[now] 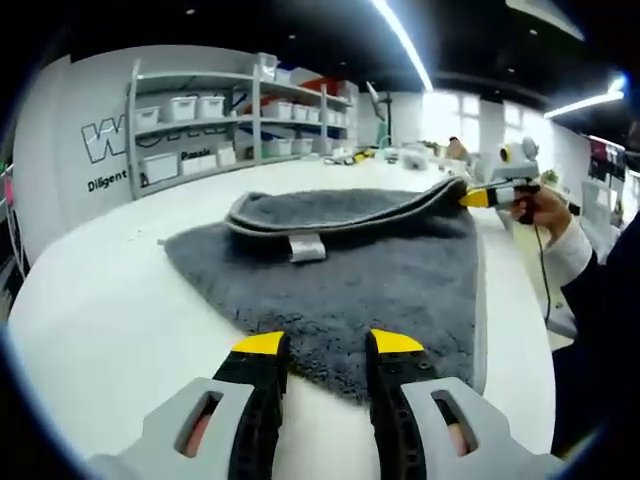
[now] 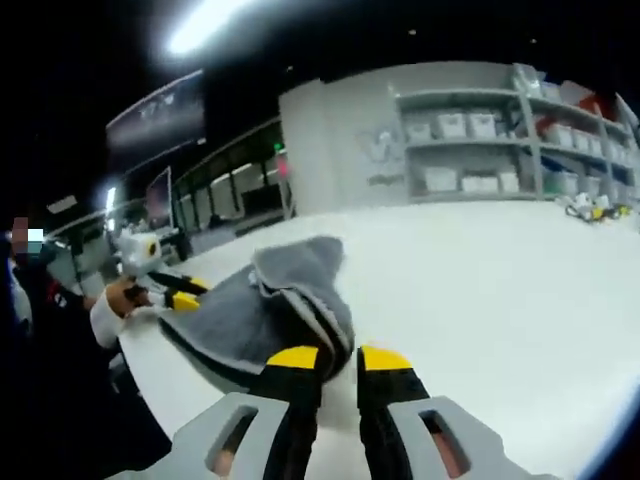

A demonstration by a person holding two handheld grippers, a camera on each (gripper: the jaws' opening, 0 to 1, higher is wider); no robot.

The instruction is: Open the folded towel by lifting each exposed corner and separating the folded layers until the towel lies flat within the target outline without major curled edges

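Right gripper (image 2: 338,358) sits pinched on the grey towel (image 1: 350,270) at its folded edge, lifted ahead of it, apparently to peel that layer back; left gripper (image 1: 325,345) stands apart, unloaded, at the towel's near corner on the white desk (image 1: 100,320).

A wide white table (image 1: 90,300) takes most of the room. Behind it stands a grey shelf unit (image 1: 240,110) with white storage boxes (image 1: 182,107) against a pale wall (image 1: 60,130) that carries large letters. Long ceiling lights (image 1: 400,40) shine above, and bright windows (image 1: 445,115) are at the far side.
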